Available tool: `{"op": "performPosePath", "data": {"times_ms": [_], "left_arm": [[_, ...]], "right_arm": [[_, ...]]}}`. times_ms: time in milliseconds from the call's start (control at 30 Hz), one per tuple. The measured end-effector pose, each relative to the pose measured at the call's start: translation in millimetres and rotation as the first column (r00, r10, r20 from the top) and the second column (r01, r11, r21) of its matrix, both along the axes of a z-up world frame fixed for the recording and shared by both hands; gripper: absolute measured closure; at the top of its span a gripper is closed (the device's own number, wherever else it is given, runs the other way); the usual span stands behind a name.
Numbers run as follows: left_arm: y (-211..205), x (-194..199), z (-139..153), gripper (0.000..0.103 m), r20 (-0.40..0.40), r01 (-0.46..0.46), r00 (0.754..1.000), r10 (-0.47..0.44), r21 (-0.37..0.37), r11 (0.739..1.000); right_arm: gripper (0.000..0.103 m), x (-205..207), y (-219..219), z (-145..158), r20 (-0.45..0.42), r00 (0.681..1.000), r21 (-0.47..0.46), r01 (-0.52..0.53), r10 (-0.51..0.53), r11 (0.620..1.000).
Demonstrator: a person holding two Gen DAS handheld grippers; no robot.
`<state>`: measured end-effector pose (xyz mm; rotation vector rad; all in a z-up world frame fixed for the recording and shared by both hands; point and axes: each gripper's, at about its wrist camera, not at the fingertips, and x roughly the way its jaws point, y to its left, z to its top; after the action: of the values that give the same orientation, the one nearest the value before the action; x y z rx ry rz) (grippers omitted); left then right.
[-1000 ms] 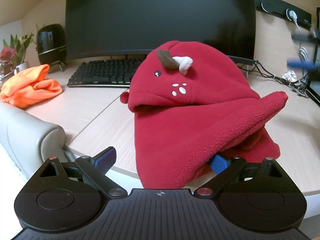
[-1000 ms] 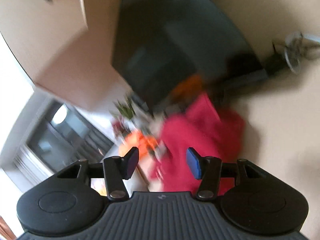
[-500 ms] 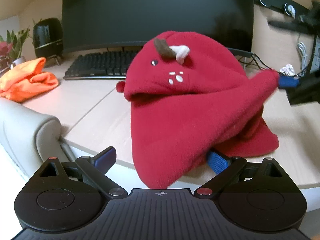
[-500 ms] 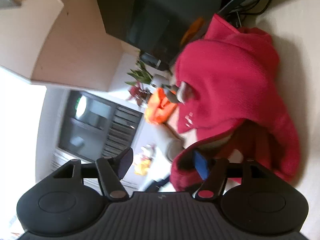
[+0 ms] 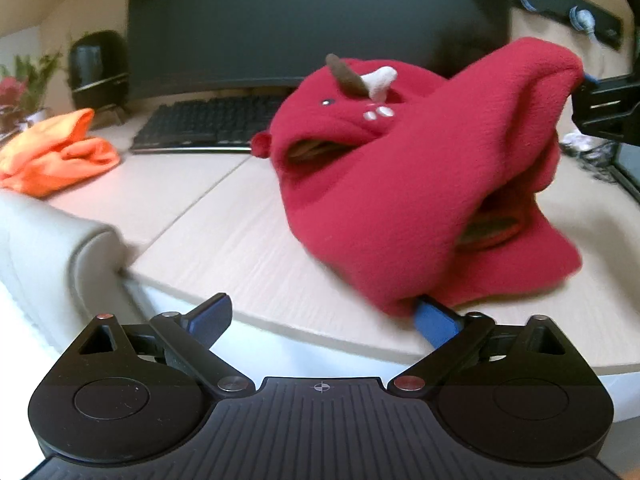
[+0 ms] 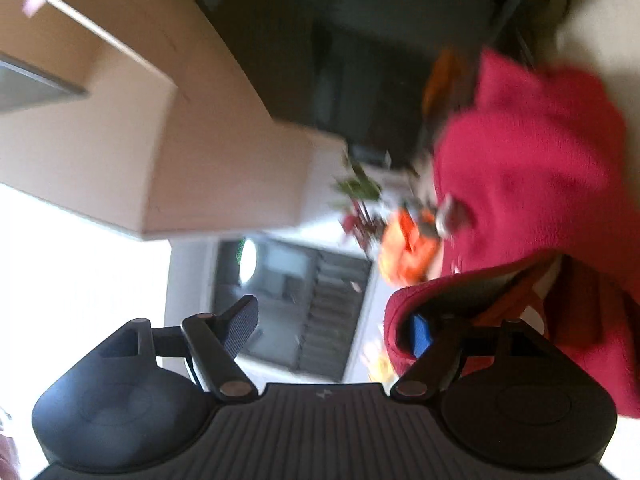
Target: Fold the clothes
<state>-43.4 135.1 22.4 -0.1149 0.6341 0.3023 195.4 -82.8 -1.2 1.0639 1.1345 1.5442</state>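
A red fleece hooded garment [image 5: 404,184] with a small horn and dotted face lies bunched on the wooden desk [image 5: 224,236]. My left gripper [image 5: 324,316] is open at the desk's front edge; its right finger [image 5: 434,320] is tucked under the garment's near hem. My right gripper [image 6: 336,328] is open and rolled sideways; its right finger [image 6: 420,334] is inside a fold of the garment [image 6: 532,184], lifting a corner. That gripper also shows in the left wrist view [image 5: 600,108] at the raised right corner.
An orange cloth [image 5: 56,152] lies at the desk's left. A black keyboard [image 5: 208,128] and a large monitor [image 5: 312,20] stand behind the garment. A black speaker [image 5: 100,68] and a plant are at back left. A grey chair arm [image 5: 48,248] is near left. Cables lie at right.
The right gripper has hooked the garment's right corner and raised it up. The left gripper has drawn back a little; the garment has shifted right in its view.
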Motion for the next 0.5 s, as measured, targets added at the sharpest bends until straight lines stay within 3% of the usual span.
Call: {"op": "performPosePath", "data": {"times_ms": [100,167,233,300,333,400,500], "left_arm": [[-14.8,-0.2,1.9,0.003,-0.021,0.117,0.993,-0.117,-0.012,0.993],[-23.2,-2.8,4.8,0.003,-0.026,0.210,0.977,-0.212,-0.049,0.976],[-27.0,-10.0,12.2,0.003,0.004,0.317,0.948,-0.319,-0.136,0.939],[-28.1,-15.7,24.9,0.003,0.071,0.396,0.918,-0.390,-0.212,0.894],[-27.5,-16.3,31.6,0.003,0.105,0.420,0.907,-0.407,-0.232,0.877],[-24.4,-10.5,45.4,0.003,0.171,0.431,0.901,-0.399,-0.245,0.868],[-17.7,15.5,58.8,0.003,0.243,0.399,0.908,-0.341,-0.259,0.880]], "right_arm": [[0.026,9.3,-28.2,-7.1,0.018,0.999,-0.055,0.049,-0.048,0.997],[0.026,6.6,-43.0,-20.3,0.058,0.996,-0.153,0.077,-0.069,0.985],[0.026,1.6,-57.9,-31.9,0.155,0.984,-0.293,0.131,-0.088,0.947],[0.026,-5.3,-68.0,-38.4,0.279,0.957,-0.429,0.197,-0.079,0.882],[0.026,-9.8,-71.1,-40.5,0.346,0.936,-0.490,0.233,-0.058,0.840],[0.026,-22.5,-70.8,-38.2,0.487,0.873,-0.567,0.310,0.007,0.763],[0.026,-43.6,-64.4,-28.8,0.672,0.731,-0.601,0.440,0.122,0.667]]}}
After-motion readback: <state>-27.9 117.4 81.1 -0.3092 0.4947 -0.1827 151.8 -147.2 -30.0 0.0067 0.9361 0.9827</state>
